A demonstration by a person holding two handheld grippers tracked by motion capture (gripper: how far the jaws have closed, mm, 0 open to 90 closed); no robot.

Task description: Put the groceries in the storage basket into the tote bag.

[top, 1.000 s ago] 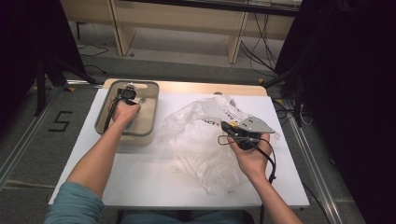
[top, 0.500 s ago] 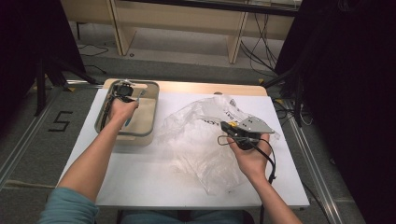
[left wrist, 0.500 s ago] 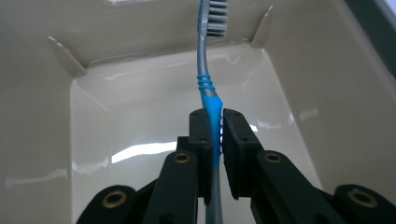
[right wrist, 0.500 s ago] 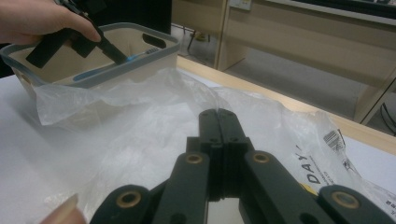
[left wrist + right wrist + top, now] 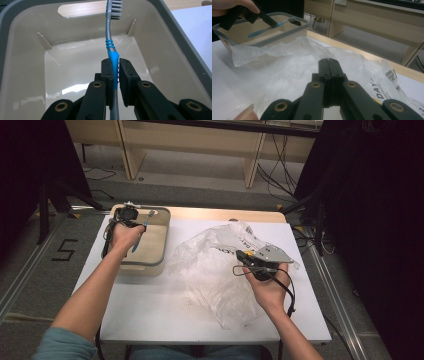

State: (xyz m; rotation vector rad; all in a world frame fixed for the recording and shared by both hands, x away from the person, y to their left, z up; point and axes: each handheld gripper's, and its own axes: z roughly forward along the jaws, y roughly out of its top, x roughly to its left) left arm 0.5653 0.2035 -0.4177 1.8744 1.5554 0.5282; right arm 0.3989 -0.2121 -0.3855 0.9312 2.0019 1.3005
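A blue and grey toothbrush [image 5: 109, 37] is clamped at its blue grip by my left gripper [image 5: 115, 67], bristles pointing away. It hangs over a beige tub [image 5: 25, 62] with a grey rim. In the high view the left gripper [image 5: 143, 228] holds the toothbrush [image 5: 137, 243] above the tub [image 5: 145, 266] at the table's left. My right gripper [image 5: 328, 61] is shut over a crumpled clear plastic bag [image 5: 287, 70]; I cannot tell if film is caught. From above, the right gripper [image 5: 239, 254] lies on the bag [image 5: 210, 270]. The right gripper view also catches the left gripper [image 5: 273, 25], toothbrush [image 5: 259, 32] and tub [image 5: 274, 37].
The white tabletop [image 5: 150, 310] has a wooden strip [image 5: 210, 214] along its far edge. Beyond it are desk legs [image 5: 252, 165] and floor cables. A "5" mark [image 5: 65, 250] is on the floor at the left. Dark curtains flank both sides.
My left hand has risen a little over the tub with the toothbrush in its jaws. The right hand and the bag have stayed where they were.
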